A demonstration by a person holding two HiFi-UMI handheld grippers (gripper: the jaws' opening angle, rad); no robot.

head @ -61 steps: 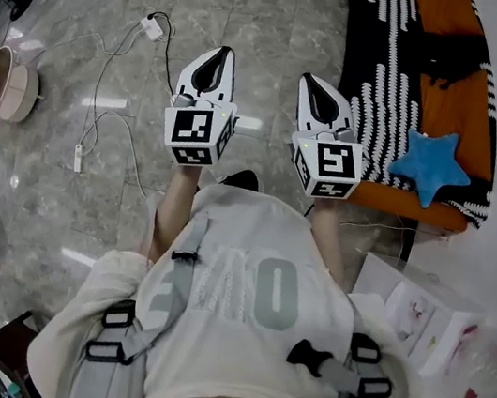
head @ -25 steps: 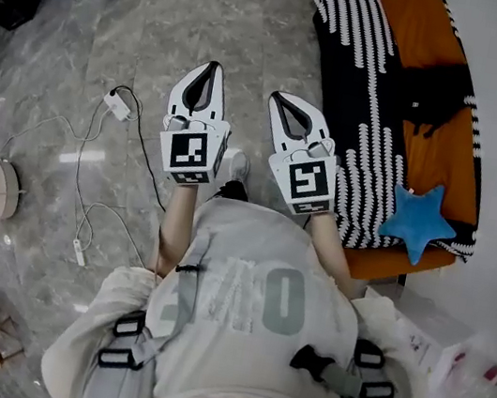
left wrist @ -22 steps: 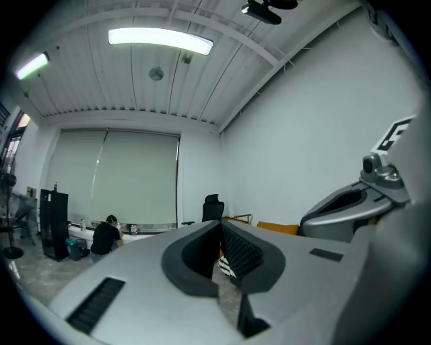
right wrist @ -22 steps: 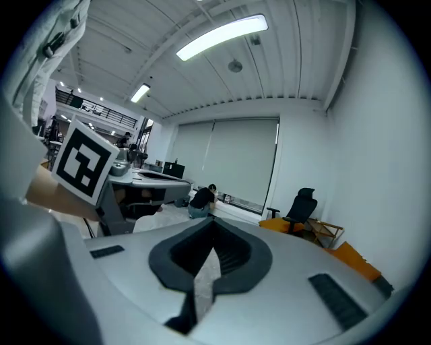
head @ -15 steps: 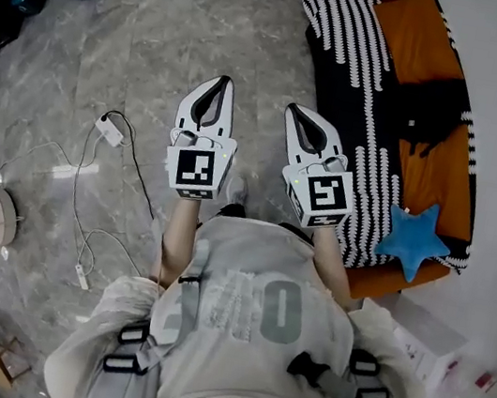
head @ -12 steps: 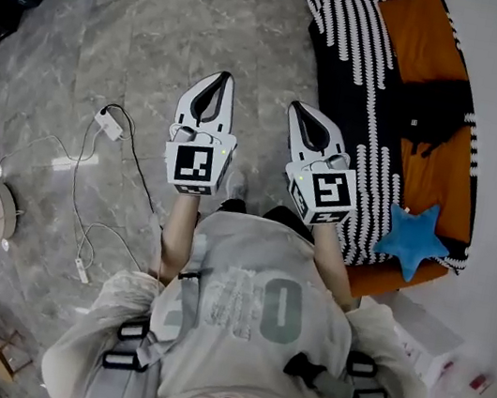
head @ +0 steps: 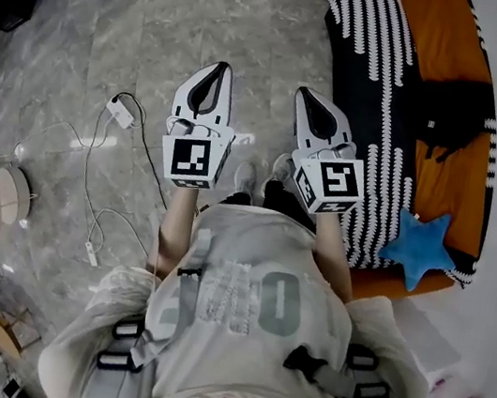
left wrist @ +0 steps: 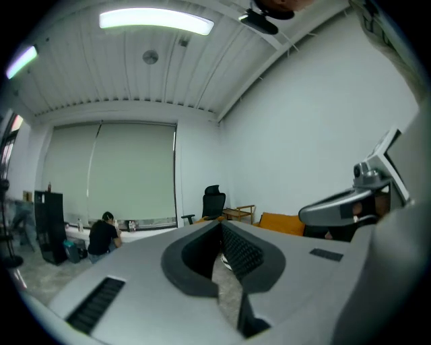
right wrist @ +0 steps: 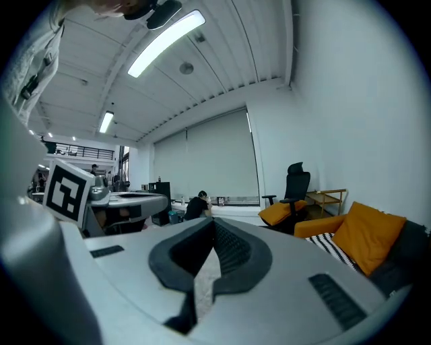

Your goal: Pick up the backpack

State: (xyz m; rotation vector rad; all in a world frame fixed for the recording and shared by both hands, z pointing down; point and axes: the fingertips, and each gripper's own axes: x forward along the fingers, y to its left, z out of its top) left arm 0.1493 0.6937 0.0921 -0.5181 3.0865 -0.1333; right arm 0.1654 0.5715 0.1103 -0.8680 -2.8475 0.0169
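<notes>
Jaws of left gripper (head: 215,73) and right gripper (head: 306,99) were clenched on nothing, seemingly because the black backpack (head: 454,111) on the sofa (head: 450,29) lay well apart.

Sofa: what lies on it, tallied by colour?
Black-and-white: 1, striped blanket
Black: 1, backpack
Blue: 1, star cushion
Orange: 1, throw pillow
Total: 4
</notes>
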